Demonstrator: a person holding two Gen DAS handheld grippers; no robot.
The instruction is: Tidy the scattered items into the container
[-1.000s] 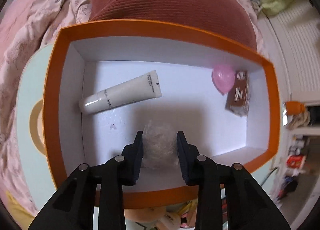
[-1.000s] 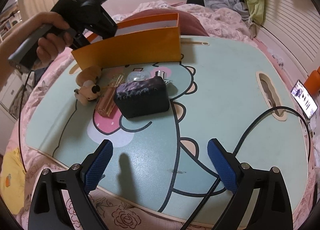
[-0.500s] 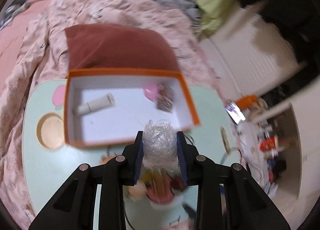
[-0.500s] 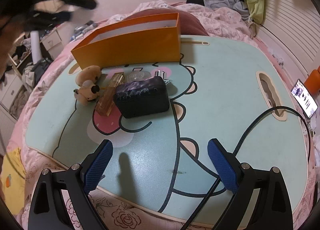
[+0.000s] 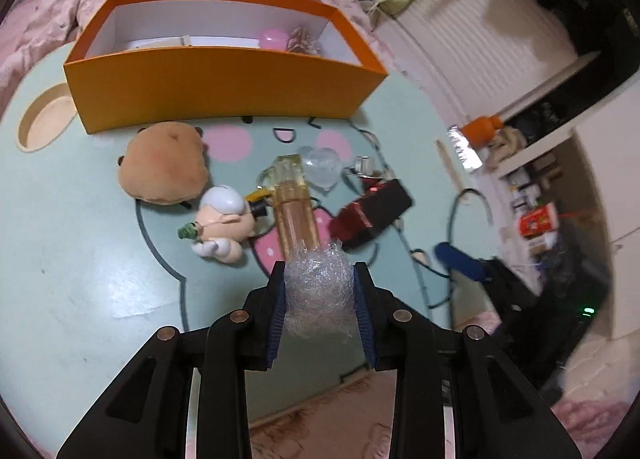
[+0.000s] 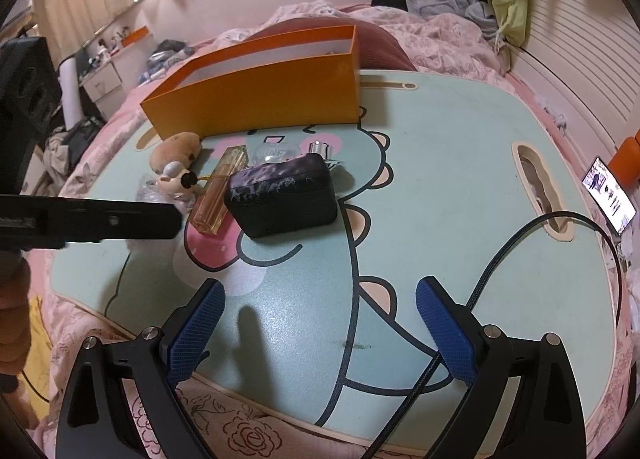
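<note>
My left gripper [image 5: 319, 301] is shut on a wad of clear bubble wrap [image 5: 318, 291], held above the near part of the green table. The orange box [image 5: 224, 83] stands at the far side and holds a white tube [image 5: 160, 42], a pink ball [image 5: 273, 37] and a brown packet [image 5: 302, 39]. In front of it lie a brown plush [image 5: 164, 167], a small doll [image 5: 220, 219], an amber bottle [image 5: 294, 203], a clear heart piece [image 5: 322, 167] and a dark pouch [image 6: 282, 195]. My right gripper [image 6: 320, 323] is open and empty over the table's near edge.
A black cable [image 6: 520, 251] curves across the right of the table [image 6: 440, 179]. A phone [image 6: 608, 195] lies at the right edge. Pink bedding [image 6: 440, 39] and a pile of clothes lie behind the box. The left gripper [image 6: 92, 219] reaches in from the left in the right wrist view.
My left gripper, still shut on the bubble wrap, has pulled back from over the box's inside to low over the scattered items. The right gripper has not moved.
</note>
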